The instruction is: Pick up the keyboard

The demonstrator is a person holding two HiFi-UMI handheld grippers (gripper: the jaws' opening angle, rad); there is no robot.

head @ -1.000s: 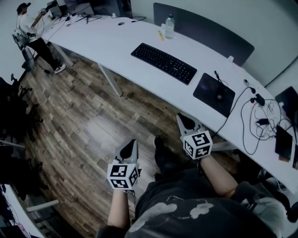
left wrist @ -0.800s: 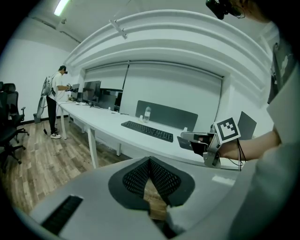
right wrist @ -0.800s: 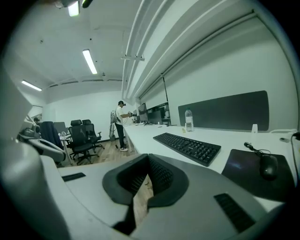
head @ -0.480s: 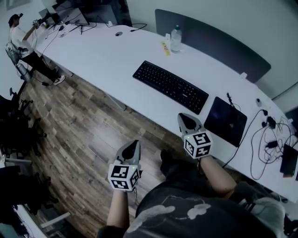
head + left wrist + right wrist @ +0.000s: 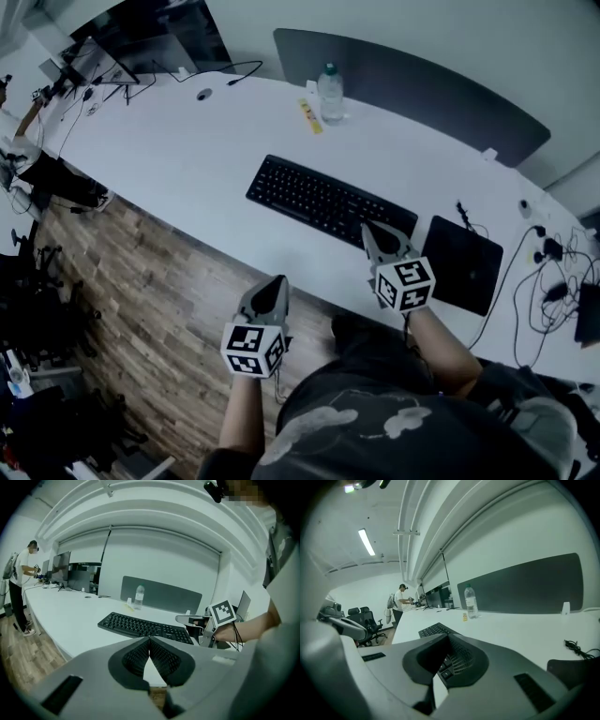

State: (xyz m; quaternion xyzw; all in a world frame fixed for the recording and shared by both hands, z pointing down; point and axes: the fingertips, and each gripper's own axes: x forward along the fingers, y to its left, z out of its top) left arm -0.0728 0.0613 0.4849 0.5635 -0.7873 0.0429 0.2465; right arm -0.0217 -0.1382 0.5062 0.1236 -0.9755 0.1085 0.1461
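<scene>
A black keyboard (image 5: 328, 202) lies flat on the long white desk (image 5: 187, 159), its right end nearest me. My right gripper (image 5: 372, 230) is shut and empty, its tips over the keyboard's right end; that gripper's own view shows the keyboard (image 5: 436, 630) just past its closed jaws. My left gripper (image 5: 279, 281) is shut and empty too, hanging at the desk's front edge, short of the keyboard. In the left gripper view the keyboard (image 5: 143, 626) lies ahead and the right gripper (image 5: 180, 619) reaches in from the right.
A black mouse pad (image 5: 464, 264) lies right of the keyboard, with cables (image 5: 544, 281) beyond it. A water bottle (image 5: 329, 94) and a small yellow item (image 5: 309, 115) stand near the dark divider panel (image 5: 412, 89). Monitors (image 5: 103, 61) sit at the far left. Wooden floor (image 5: 141, 319) lies below.
Both grippers have come forward from over the floor to the desk. The right one now reaches over the keyboard's right end; the left one is at the desk edge. Both stayed shut.
</scene>
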